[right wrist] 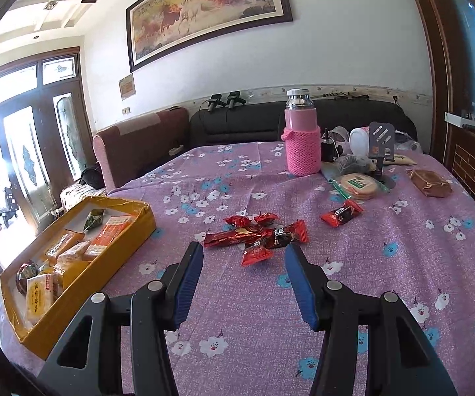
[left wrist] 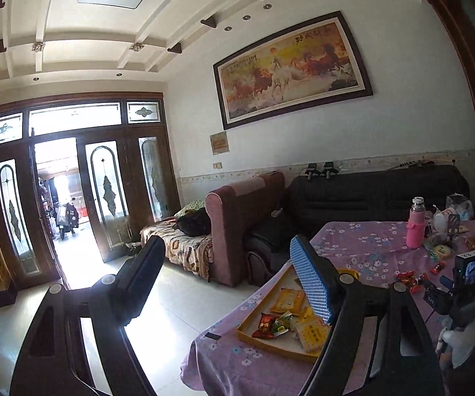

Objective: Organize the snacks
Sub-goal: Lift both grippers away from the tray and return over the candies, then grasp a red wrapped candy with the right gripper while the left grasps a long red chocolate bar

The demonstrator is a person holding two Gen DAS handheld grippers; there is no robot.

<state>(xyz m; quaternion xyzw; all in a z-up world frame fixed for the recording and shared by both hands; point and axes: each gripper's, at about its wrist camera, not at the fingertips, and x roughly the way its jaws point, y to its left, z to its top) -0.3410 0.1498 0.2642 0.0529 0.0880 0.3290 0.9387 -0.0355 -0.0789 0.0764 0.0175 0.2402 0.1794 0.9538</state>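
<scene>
Blue ribbed pads line the right gripper (right wrist: 244, 264), whose jaws stand apart with nothing between them, hovering low over the bench (right wrist: 402, 231) just short of a cluster of red snack wrappers (right wrist: 260, 234). One more red wrapper (right wrist: 342, 215) lies apart, toward a round cracker pack (right wrist: 357, 185). Bare floral cloth, purple and softly woven, gives open room on both sides of the cluster and out to the bench's right edge.

At the bench's left edge sits a shallow yellow cardboard tray (right wrist: 121, 247), holding yellow and orange packets; its near end is cut off by the lens rim. The left gripper (left wrist: 227, 260) is also spread wide and empty, raised beside the tray (left wrist: 247, 333), its right finger hiding part of the contents; its left finger hangs over the tiled floor (left wrist: 171, 297).

Farther back a pink bottle (right wrist: 301, 138) in a knitted sleeve stands upright. Behind it small items crowd together, too jumbled to make out.
</scene>
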